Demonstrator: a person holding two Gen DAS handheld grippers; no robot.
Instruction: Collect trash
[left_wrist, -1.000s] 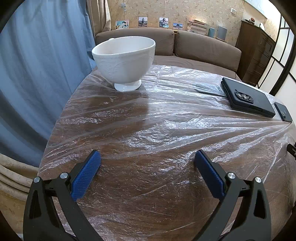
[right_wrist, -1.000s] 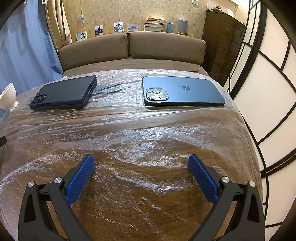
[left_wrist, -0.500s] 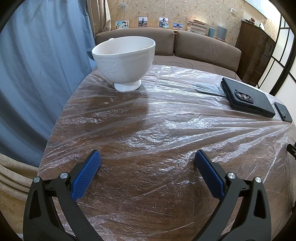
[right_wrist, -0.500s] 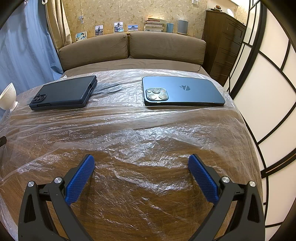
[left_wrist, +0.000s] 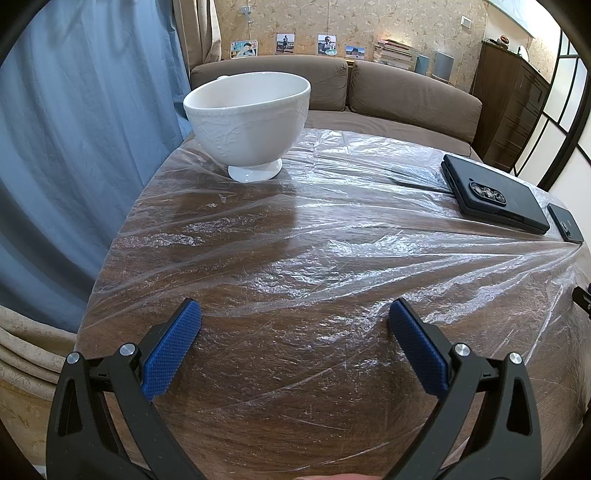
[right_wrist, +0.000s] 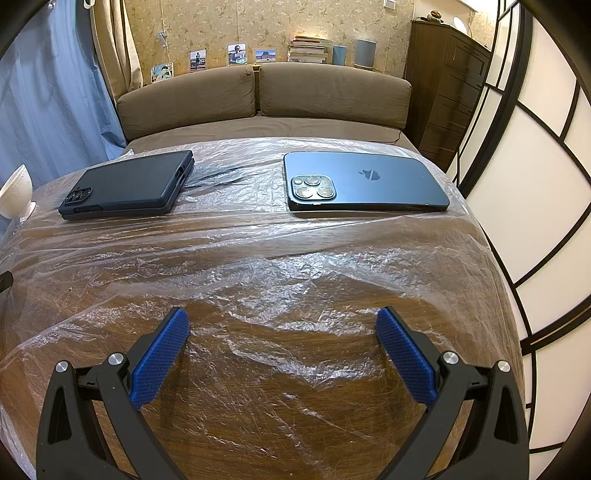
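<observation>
1. Left claw (left_wrist: 293, 325) and right claw (right_wrist: 282, 330): both spread wide, empty, low in frame.
2. Plastic film (left_wrist: 332, 251): covers worktop (right_wrist: 258, 424); likely light, limp, slippery. Pinch a raised wrinkle (right_wrist: 295, 363) at centre.

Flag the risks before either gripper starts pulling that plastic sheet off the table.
1. The white bowl, black cased phone and blue phone all rest on the plastic sheet; dragging it would likely pull them along or tip the bowl.
2. The bowl stands near the table edge, so a tug could send it off.
3. Left gripper and right gripper are open over thin, flat film; the pads may slip.
</observation>
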